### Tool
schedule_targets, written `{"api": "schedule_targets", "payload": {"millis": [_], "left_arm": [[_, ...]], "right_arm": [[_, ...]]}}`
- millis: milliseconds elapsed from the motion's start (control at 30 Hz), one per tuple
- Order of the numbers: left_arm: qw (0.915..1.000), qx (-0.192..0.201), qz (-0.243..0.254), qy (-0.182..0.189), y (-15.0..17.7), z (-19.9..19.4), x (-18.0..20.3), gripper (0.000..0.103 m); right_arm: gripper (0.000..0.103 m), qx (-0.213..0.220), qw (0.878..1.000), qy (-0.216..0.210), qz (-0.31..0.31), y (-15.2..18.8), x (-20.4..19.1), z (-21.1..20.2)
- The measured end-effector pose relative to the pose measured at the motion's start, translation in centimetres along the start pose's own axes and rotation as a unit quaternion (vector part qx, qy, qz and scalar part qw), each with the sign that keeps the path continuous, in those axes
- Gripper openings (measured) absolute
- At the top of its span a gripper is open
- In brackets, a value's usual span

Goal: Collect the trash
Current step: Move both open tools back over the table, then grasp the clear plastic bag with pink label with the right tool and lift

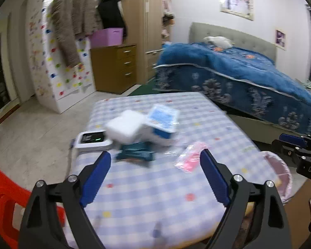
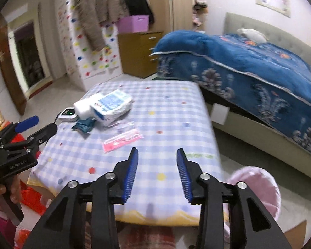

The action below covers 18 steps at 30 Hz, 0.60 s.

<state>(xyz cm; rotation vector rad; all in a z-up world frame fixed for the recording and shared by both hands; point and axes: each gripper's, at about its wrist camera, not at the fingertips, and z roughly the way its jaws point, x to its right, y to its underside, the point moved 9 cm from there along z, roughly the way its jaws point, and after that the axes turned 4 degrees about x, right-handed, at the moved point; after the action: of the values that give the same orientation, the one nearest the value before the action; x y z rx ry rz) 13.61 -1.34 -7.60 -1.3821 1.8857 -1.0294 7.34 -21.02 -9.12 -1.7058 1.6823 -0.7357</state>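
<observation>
A table under a blue checked cloth [image 1: 155, 197] [image 2: 172, 114] carries a flat pink wrapper [image 1: 189, 158] [image 2: 122, 139], a crumpled teal wrapper [image 1: 136, 153] [image 2: 84, 125] and a blue-and-white tissue pack [image 1: 162, 120] [image 2: 112, 103]. A pink-lined bin [image 1: 280, 170] [image 2: 257, 178] stands by the table's right corner. My left gripper [image 1: 155, 154] [image 2: 44, 123] hovers wide open over the near left part of the table, short of the wrappers. My right gripper [image 2: 157, 150] [image 1: 290, 143] hangs open above the near right part, with nothing between its fingers.
A white block [image 1: 125, 127] and a small device with a green light [image 1: 92, 139] lie beside the tissue pack. A red plastic chair [image 1: 2, 203] stands at the table's left. A bed with a blue quilt [image 1: 238, 72] runs along the right.
</observation>
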Motion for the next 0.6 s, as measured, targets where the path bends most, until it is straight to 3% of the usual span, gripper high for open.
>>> {"api": "schedule_targets", "payload": {"millis": [200, 433, 500, 600], "left_arm": [[0.9987, -0.023, -0.018, -0.041, 1.1, 2.0, -4.8, 0.089], [0.9971, -0.050, -0.034, -0.046, 2.5, 3.8, -6.4, 0.089], [0.9968, -0.055, -0.035, -0.045, 2.6, 4.4, -6.4, 0.089], [0.9966, -0.059, -0.035, -0.045, 2.7, 5.0, -6.4, 0.089]], "right_arm": [[0.048, -0.042, 0.999, -0.025, -0.025, 0.3, -3.5, 5.6], [0.049, -0.083, 0.994, -0.054, -0.054, 0.3, -5.8, 11.7], [0.066, -0.087, 0.993, -0.068, -0.051, -0.1, -6.0, 12.9], [0.080, -0.094, 0.991, -0.081, -0.053, -0.6, -6.7, 15.2]]}}
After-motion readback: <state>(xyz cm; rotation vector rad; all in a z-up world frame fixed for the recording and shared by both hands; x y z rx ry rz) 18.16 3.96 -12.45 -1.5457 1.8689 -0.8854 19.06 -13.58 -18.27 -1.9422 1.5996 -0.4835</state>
